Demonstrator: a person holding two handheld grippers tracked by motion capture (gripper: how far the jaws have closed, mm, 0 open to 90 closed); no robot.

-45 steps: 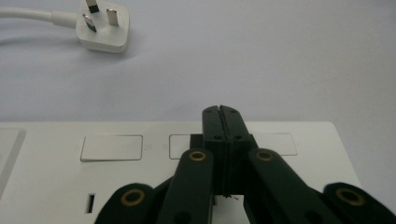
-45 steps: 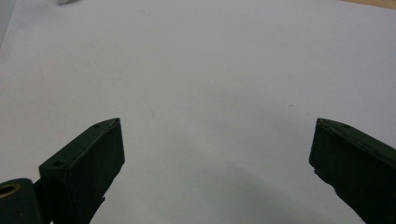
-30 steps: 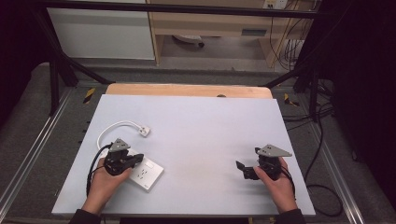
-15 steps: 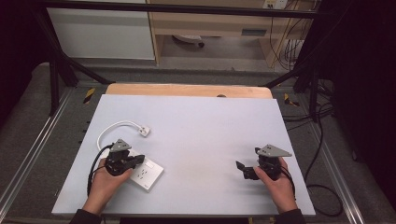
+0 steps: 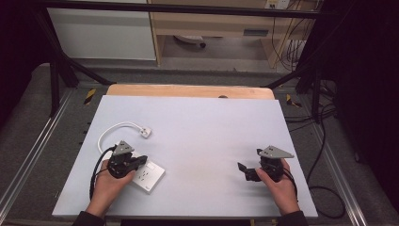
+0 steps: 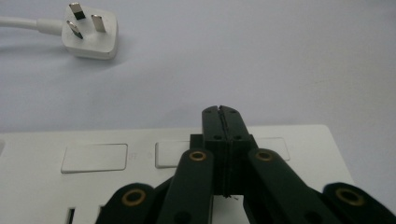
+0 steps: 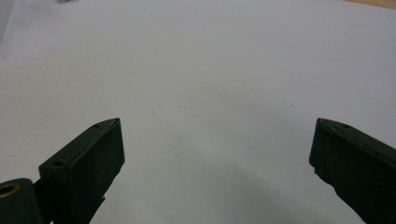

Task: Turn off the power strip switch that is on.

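- A flat, white, smooth plastic power strip with rectangular switches is seen at the table's near left part.
- The left gripper is held over the strip, its black jaws pressed together with nothing between them.
- The right gripper is held well apart from the strip, jaws spread wide and empty.
- Beyond the strip, its white three-pin plug is laid pins-up on a curved cord.
- The matte pale table is backed by a wooden edge.
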